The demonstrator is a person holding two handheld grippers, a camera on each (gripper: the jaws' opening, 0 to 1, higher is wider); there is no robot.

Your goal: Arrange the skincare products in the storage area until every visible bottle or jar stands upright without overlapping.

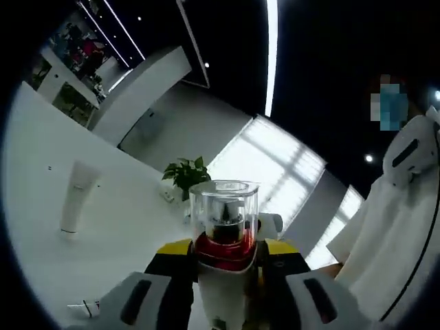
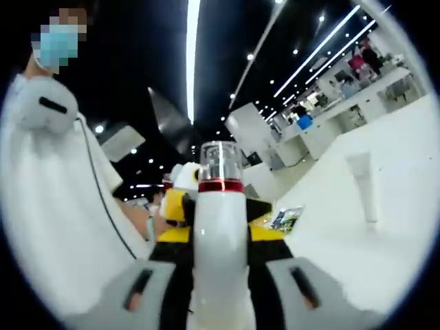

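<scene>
Gripping one white bottle (image 1: pixel 223 275) apiece, each bottle (image 2: pixel 218 254) clamped between its gripper's jaws clear of the table (image 1: pixel 41 179), both grippers risk dropping theirs or toppling the standing tube (image 1: pixel 74 196) when setting down.

We count one white bottle (image 2: pixel 220 240) with a clear cap, one white tube (image 1: pixel 74 196) standing on the table (image 1: pixel 41 158), and one potted plant (image 1: pixel 185 175) near its far edge.
</scene>
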